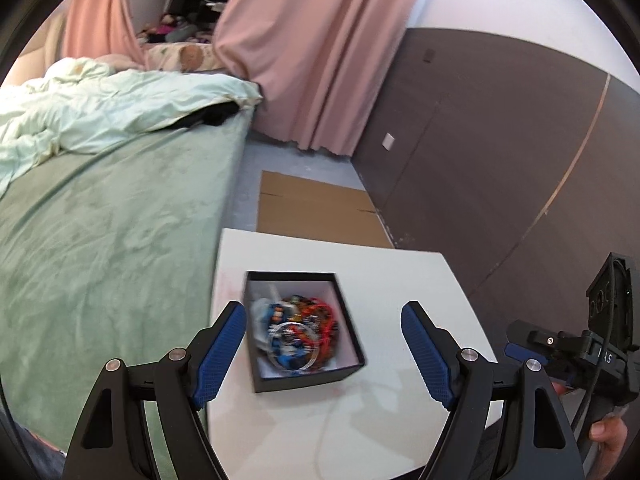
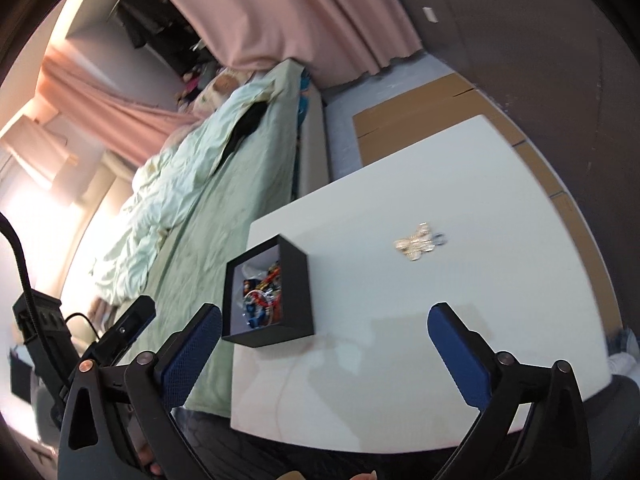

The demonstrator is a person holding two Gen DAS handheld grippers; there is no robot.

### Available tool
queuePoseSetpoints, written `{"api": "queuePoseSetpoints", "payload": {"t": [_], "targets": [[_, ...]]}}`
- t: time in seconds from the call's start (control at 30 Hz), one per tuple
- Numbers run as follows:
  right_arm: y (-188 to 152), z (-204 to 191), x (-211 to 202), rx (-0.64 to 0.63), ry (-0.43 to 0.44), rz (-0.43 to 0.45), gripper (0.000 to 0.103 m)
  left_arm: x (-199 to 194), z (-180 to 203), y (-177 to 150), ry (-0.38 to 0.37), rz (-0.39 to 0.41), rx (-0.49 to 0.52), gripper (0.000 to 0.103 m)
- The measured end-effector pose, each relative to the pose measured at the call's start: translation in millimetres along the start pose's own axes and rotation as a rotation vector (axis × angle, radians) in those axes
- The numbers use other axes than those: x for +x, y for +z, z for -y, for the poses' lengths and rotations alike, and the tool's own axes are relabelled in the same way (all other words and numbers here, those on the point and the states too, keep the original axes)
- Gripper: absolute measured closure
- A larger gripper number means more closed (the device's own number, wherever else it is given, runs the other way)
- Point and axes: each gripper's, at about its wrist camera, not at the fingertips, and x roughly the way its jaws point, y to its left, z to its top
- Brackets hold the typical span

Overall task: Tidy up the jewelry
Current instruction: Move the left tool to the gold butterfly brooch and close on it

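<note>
A black box (image 1: 304, 378) with a white lining stands on the white table (image 1: 400, 280) and holds a tangle of coloured jewelry (image 1: 298, 330). My left gripper (image 1: 324, 354) is open and empty, above the box's near side. In the right wrist view the box (image 2: 296, 284) sits near the table's left edge, and a gold and silver jewelry piece (image 2: 418, 240) lies alone on the table (image 2: 400, 340) to its right. My right gripper (image 2: 324, 354) is open and empty, above the table's near part. The right gripper's body also shows in the left wrist view (image 1: 580, 348).
A bed with a green sheet (image 1: 100, 240) and a pale duvet (image 1: 100, 112) runs along the table's left side. Flat cardboard (image 1: 316, 208) lies on the floor beyond the table. Pink curtains (image 1: 312, 52) and a dark wall panel (image 1: 480, 140) stand behind.
</note>
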Motion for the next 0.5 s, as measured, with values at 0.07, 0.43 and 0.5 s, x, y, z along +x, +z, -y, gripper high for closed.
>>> {"api": "queuePoseSetpoints", "payload": {"t": [0.07,0.43,0.5], "targets": [[1.3,8.9,-6.8,0.011,-0.010,0.014,0.000,3.6,12.9,0.4,-0.006,-0.013,0.030,0.022],[4.9,65.8,-30.6,0.115,-0.013,0.065,0.000,26.2,70.9,4.0,-0.067,-0.077,0.142,0.022],[4.5,72.6,-32.8,0.131,-0.013,0.073,0.000,35.4,80.7,3.6,-0.071,-0.101,0.168,0.022]]}}
